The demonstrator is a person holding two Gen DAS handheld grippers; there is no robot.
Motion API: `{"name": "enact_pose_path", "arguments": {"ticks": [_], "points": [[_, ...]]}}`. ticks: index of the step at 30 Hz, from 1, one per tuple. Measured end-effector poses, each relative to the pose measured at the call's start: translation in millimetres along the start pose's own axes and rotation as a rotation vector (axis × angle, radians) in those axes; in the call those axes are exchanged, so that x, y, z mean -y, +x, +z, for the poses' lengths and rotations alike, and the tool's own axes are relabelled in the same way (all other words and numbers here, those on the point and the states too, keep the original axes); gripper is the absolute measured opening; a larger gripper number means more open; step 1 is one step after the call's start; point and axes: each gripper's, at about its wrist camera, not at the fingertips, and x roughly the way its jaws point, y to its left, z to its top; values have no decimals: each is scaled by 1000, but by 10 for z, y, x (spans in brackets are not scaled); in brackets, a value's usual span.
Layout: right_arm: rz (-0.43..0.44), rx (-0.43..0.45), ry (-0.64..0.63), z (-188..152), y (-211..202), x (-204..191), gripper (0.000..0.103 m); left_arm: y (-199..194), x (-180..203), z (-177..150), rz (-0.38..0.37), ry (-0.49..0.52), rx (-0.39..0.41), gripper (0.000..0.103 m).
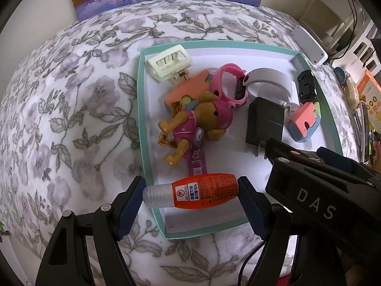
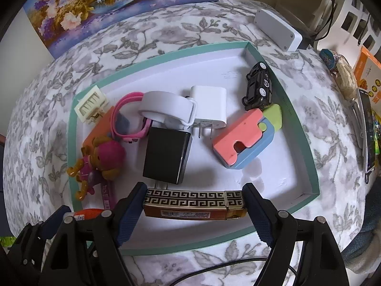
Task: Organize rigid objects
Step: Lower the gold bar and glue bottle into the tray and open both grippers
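Grey floral cloth (image 1: 71, 95) under a shallow teal-rimmed white tray (image 1: 140, 109). My left gripper (image 1: 191, 194) is clamped end to end on an orange bottle with a clear cap (image 1: 193, 194), over the tray's near left corner. My right gripper (image 2: 194, 202) pinches a gold-and-black key-pattern bar (image 2: 194, 202) above the tray's near edge, just in front of a black plug adapter (image 2: 166, 155).
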Motion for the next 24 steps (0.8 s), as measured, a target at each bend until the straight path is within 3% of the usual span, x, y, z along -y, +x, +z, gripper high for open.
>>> {"name": "enact_pose_path", "arguments": {"ticks": [12, 17, 24], "points": [[1, -12, 10, -6, 33, 6, 88, 49, -24, 1, -3, -2, -17, 80], [-2, 4, 25, 3, 4, 20, 92, -10, -22, 24, 15, 5, 13, 88], [-7, 47, 64, 28, -79, 58, 97, -94, -142, 58, 51, -35, 53, 88]]}}
